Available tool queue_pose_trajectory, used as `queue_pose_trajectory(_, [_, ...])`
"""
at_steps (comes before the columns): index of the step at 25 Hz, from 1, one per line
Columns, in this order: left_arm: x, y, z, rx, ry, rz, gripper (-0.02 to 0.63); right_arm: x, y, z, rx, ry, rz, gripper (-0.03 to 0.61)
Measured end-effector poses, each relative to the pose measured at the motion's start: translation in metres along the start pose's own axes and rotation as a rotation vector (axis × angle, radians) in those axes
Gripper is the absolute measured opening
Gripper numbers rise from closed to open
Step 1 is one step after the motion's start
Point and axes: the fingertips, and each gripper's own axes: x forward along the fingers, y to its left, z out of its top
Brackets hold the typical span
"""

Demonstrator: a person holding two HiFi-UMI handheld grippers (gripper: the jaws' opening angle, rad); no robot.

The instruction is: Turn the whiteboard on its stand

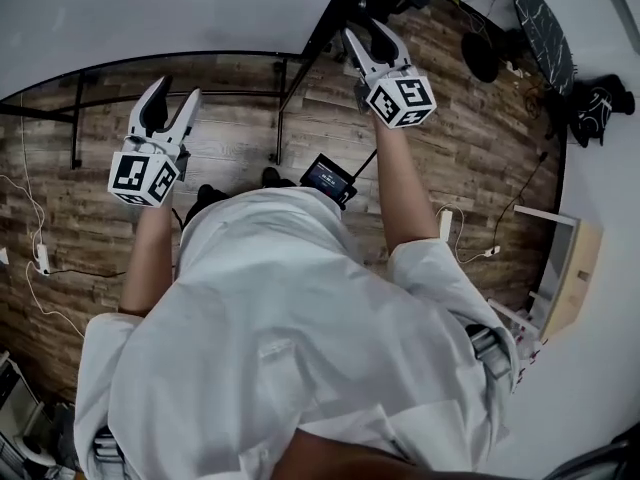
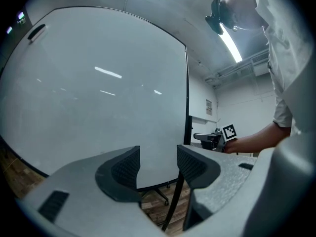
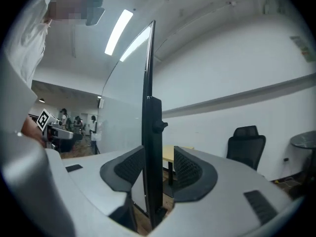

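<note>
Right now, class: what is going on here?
A person in a white shirt stands at a whiteboard on its stand, a gripper in each hand. The left gripper faces the board's surface, jaws apart and empty. The right gripper is at the board's edge, its open jaws lined up on the black side post, not clamping it.

Even indoor light is given by ceiling strip lights (image 2: 229,41), blown out to white in both gripper views. Soft streaks of their glare are reflected on the whiteboard (image 2: 108,73). In the head view the white shirt (image 1: 280,338) is slightly overexposed and the wood floor (image 1: 230,138) is kept dimmer. Shadows are rendered soft and faint. Strong fisheye bending and dark vignetted corners are seen in all views. The nearest parts of the left gripper (image 2: 157,164) are rendered slightly soft
</note>
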Motion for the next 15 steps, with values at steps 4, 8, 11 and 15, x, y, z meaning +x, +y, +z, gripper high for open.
queue_pose_trajectory(4, [-0.014, 0.040, 0.013, 0.005, -0.016, -0.032, 0.222, -0.022, 0.038, 0.011, -0.038, -0.004, -0.125, 0.157])
queue_pose_trajectory(8, [-0.038, 0.077, 0.026, 0.029, -0.020, -0.081, 0.211, -0.034, 0.093, 0.024, -0.030, -0.039, -0.235, 0.089])
queue_pose_trajectory(11, [-0.062, 0.103, 0.032, 0.038, -0.022, -0.112, 0.188, -0.039, 0.138, 0.028, -0.024, -0.054, -0.308, 0.026])
queue_pose_trajectory(15, [-0.097, 0.128, 0.024, 0.020, -0.009, -0.143, 0.129, -0.049, 0.198, 0.023, -0.037, -0.064, -0.361, 0.005])
